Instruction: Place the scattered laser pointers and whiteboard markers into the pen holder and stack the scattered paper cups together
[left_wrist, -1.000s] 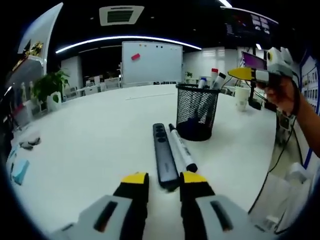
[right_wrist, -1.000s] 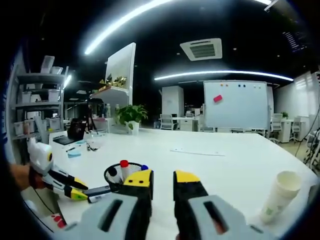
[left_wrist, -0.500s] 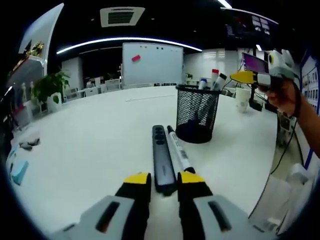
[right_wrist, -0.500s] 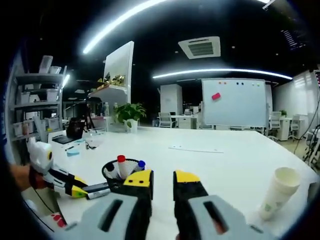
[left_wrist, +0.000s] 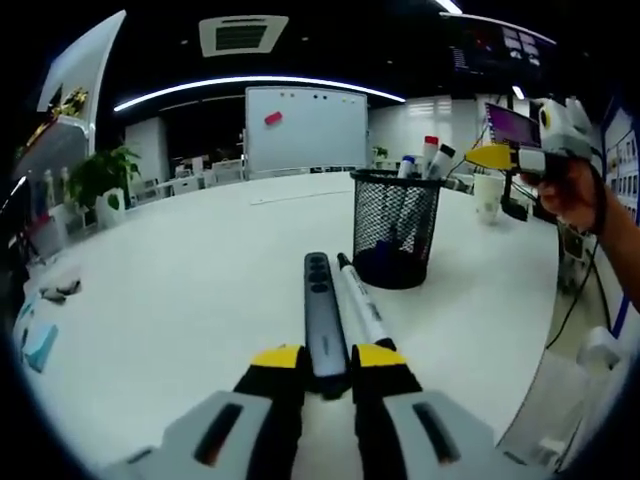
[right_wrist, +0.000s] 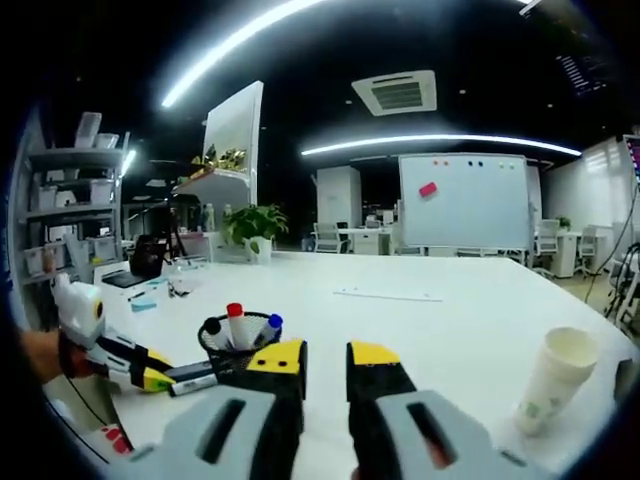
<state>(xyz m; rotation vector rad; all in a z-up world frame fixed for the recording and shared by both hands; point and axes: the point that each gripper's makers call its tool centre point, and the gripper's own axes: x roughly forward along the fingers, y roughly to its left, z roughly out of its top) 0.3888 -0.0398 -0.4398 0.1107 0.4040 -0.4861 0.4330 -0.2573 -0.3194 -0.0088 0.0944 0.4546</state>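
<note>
The left gripper (left_wrist: 326, 358) had its jaws around the near end of the laser pointer (left_wrist: 322, 315), though a firm grip could not be told. The pointer lay flat on the table (left_wrist: 180, 290), its length running away toward the pen holder (left_wrist: 393, 228), with a marker (left_wrist: 362, 305) parallel just beside it. The right gripper (right_wrist: 326, 361) hung released, paper cups (right_wrist: 548, 392) standing nearby

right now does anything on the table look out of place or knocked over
Nothing looks spilled or damaged. A laser pointer and a whiteboard marker lie loose side by side on the white table, outside the mesh pen holder. The left tongs straddle the pointer's near end. The paper cup stack stands upright.
</note>
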